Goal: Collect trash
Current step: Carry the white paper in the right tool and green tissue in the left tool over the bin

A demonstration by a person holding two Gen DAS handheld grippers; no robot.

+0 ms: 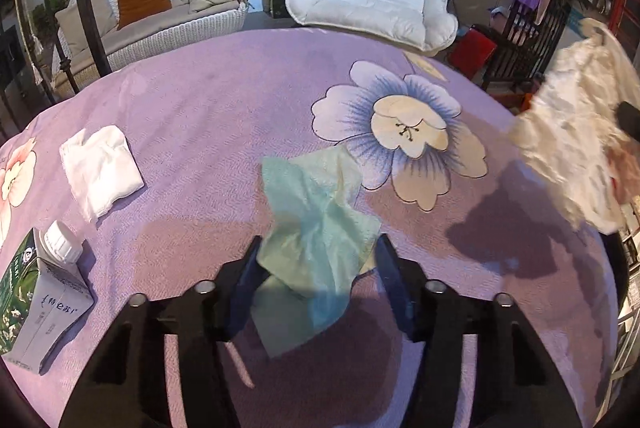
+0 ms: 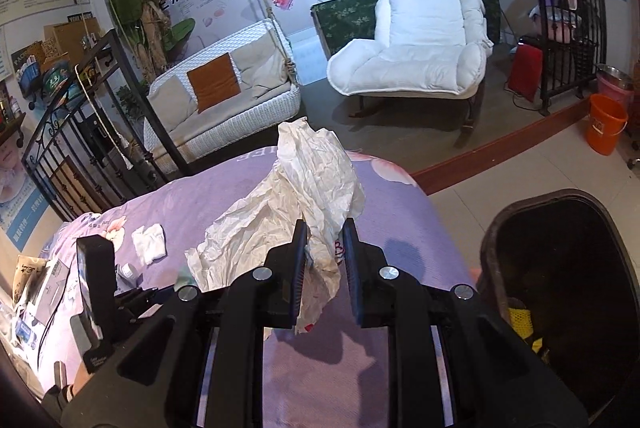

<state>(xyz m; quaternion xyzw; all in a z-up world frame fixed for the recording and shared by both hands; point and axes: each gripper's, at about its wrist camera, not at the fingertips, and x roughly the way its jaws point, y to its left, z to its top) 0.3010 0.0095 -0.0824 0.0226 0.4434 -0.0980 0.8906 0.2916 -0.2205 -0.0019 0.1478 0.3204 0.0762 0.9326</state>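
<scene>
1. The left gripper [image 1: 318,248] straddles a pale green tissue [image 1: 316,228] on the purple flowered bed cover [image 1: 208,115]. Both fingers touch the tissue's edges and it bunches up between them, so the gripper is closed on the tissue; the far part of the tissue lies flat on the cover.
2. The right gripper [image 2: 325,240] clamps a crumpled white paper wrapper [image 2: 304,187]. The wrapper sticks up above the fingers and hangs clear of the cover.
3. Only the right wrist view shows the dark bin [image 2: 560,268], which stands just beside the bed edge at the right, with a yellow object inside it.
4. Only the left wrist view shows the green tissue clearly; in the right wrist view a small green corner shows behind the wrapper.
5. The left wrist view shows a folded white tissue [image 1: 102,167] at the left of the cover and a carton with a white cap [image 1: 44,292] near it. The wrapper appears there at the right edge, blurred.
6. The right wrist view shows the white tissue [image 2: 150,243] well beyond the left gripper body.
</scene>
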